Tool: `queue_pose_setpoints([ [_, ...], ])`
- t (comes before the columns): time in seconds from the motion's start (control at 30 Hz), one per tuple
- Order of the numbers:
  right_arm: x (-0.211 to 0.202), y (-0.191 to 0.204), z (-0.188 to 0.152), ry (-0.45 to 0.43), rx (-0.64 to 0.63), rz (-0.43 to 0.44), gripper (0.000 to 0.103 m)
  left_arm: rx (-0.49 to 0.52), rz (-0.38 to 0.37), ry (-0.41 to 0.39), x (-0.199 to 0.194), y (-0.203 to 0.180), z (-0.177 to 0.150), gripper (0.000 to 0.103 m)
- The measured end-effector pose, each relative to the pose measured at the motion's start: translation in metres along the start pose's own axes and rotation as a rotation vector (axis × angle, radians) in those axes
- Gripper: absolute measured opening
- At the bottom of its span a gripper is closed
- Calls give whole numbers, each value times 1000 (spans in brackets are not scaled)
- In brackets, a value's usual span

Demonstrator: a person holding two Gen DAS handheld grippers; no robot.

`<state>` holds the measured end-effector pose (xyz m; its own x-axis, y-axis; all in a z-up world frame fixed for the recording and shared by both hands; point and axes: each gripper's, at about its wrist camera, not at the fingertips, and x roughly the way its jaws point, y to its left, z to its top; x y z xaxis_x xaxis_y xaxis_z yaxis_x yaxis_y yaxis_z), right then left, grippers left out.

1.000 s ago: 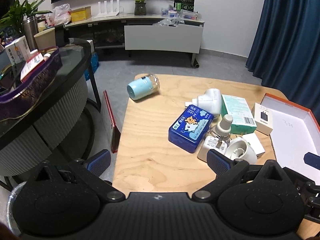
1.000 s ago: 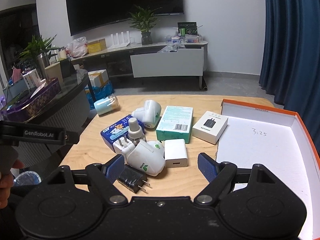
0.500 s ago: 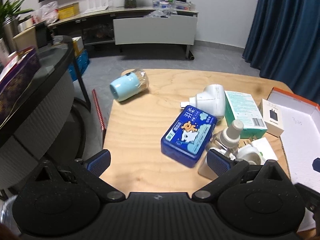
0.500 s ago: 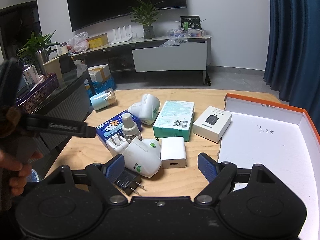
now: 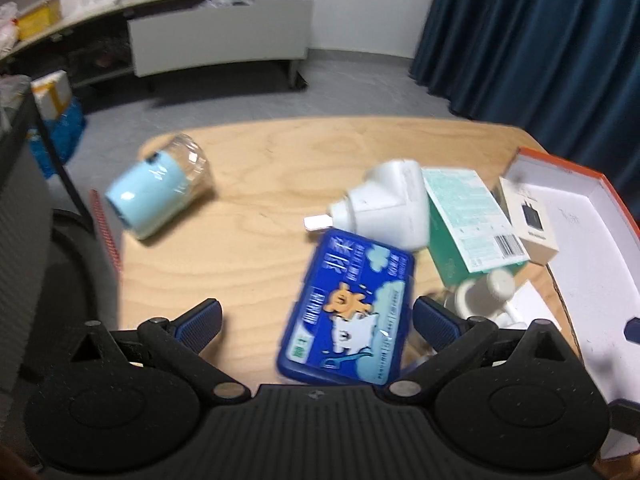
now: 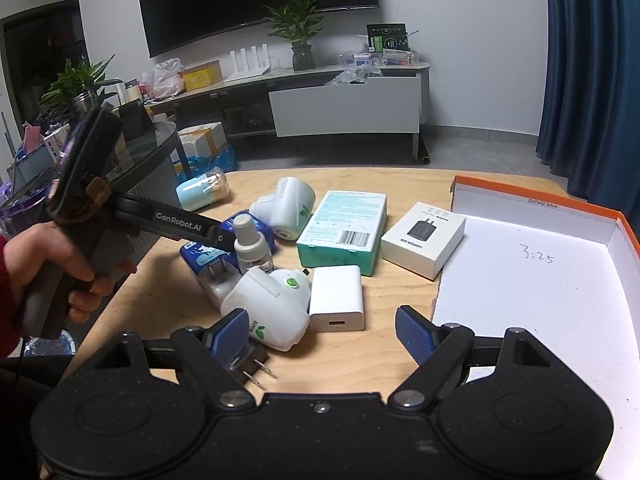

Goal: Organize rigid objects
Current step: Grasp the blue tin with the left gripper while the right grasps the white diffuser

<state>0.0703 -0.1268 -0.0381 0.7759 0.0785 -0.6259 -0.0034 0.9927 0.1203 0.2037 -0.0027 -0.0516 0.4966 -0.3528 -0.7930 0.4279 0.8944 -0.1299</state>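
Note:
A blue tin with a cartoon print point(image 5: 350, 312) lies on the wooden table point(image 5: 240, 248), between the open fingers of my left gripper point(image 5: 316, 320). Its near end sits between the pads, apart from them. A white plug-in device point(image 5: 388, 204), a teal box point(image 5: 468, 220) and a light blue jar on its side point(image 5: 156, 190) lie beyond. My right gripper point(image 6: 326, 330) is open and empty over a white charger point(image 6: 337, 298) and a white vaporizer with a green leaf mark point(image 6: 272, 304). The left gripper also shows in the right wrist view point(image 6: 216, 236), above the tin point(image 6: 200, 256).
An open white box with an orange rim point(image 6: 540, 280) lies at the table's right. A small white adapter box point(image 6: 424, 238), a small bottle point(image 6: 250, 244) and a black plug point(image 6: 248, 368) are in the pile. A dark round glass table point(image 6: 152, 160) stands left.
My left gripper has moved forward and right, down over the blue tin, which now sits between its fingers. My right gripper has edged slightly closer to the pile.

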Motion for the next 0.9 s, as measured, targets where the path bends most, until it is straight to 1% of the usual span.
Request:
queue_pose_setpoints([
  [0.03,0,-1,0,1,-1,-3,95,20,-12,8,3,-3,-1,102],
  [0.07,1,-2,0,2,-2,-2,95,41,1,6,5,-7,-3,102],
  [0.1,1,-3,0,4,0,-1,95,63,39,-5,7,-11,-3,100],
  [0.13,3,-4,0,8,5,0,95,69,65,-14,9,-11,-3,97],
  [0.2,7,-4,0,17,5,10,95,46,69,-22,12,-11,-4,91],
  [0.23,8,-4,0,21,1,15,95,61,72,-32,11,-15,-4,84],
  [0.27,9,-3,0,24,-6,19,95,89,83,-39,11,-21,-4,79],
  [0.3,11,-1,0,28,-15,26,95,108,88,-50,10,-25,-5,65],
  [0.33,13,0,0,30,-23,33,95,110,93,-57,8,-27,-6,64],
  [0.4,16,4,2,39,-33,42,95,79,95,-70,4,-27,-9,64],
  [0.53,25,10,3,53,-18,75,95,-4,135,-120,-20,-19,-17,64],
  [0.67,41,15,11,88,87,119,95,-51,183,-157,-47,-19,-29,64],
  [0.77,56,18,14,123,172,138,96,-101,186,-183,-57,-18,-34,64],
  [0.8,62,17,14,131,199,132,97,-117,193,-189,-61,-19,-37,64],
  [0.9,77,15,13,173,258,111,96,-149,203,-198,-73,-22,-48,64],
])
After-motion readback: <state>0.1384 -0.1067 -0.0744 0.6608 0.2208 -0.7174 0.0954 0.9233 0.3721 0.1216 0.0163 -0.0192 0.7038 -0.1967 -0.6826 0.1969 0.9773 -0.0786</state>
